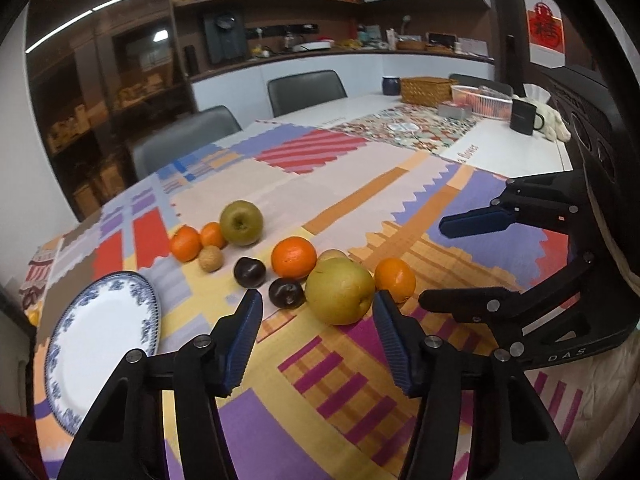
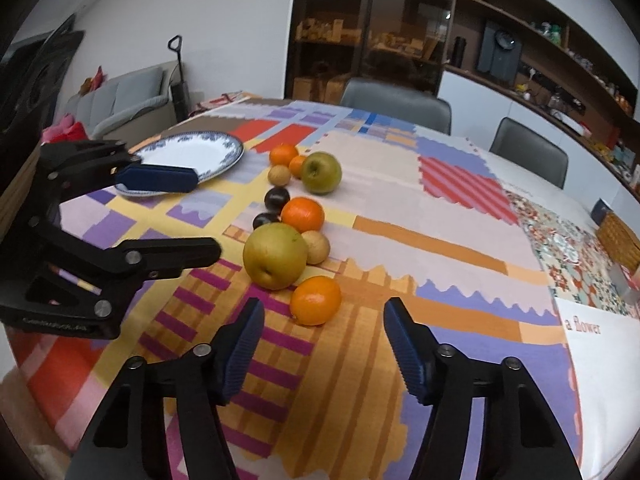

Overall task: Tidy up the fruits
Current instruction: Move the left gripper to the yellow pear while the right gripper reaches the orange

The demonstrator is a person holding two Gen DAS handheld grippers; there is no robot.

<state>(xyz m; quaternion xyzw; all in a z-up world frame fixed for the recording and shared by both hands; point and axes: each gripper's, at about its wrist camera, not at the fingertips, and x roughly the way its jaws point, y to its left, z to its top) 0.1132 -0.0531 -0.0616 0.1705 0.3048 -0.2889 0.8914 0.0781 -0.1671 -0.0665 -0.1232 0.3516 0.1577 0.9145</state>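
- Facing a loose line of fruit on the patterned tablecloth (image 1: 400, 208), both grippers hang above the near edge of the table with nothing in them.
- The left gripper (image 1: 318, 300) has its jaws spread wide and empty; the big yellow-green pear (image 1: 340, 290) sits right in front of the gap, a little toward the right finger, its far side touching an orange (image 1: 395, 280).
- The right gripper (image 2: 324, 312) is likewise spread and holds nothing; in its own view the same orange (image 2: 315, 300) lies dead ahead between the fingertips and just beyond them, with the pear (image 2: 275, 255) behind it to the left.
- So each hand has a different nearest fruit: the pear for the left, the orange for the right. Both are roundish, so no long axis dictates the wrist angle.
- The plate (image 1: 100, 344) lies at the left gripper's left, well apart from the line of fruit; from the right wrist view it sits at the far left, behind the left gripper (image 2: 168, 216).
- Further along the line are two dark plums (image 1: 286, 294), a larger orange (image 1: 294, 257), a walnut-like brown ball (image 1: 211, 258), two small oranges (image 1: 185, 243) and a green apple (image 1: 241, 222).
- My guess is that the plate is the target, which favours the left hand: a short push forward, close on the pear, then swing left.
- Risk: the pear touches the orange and one plum, so closing may nudge them rolling.
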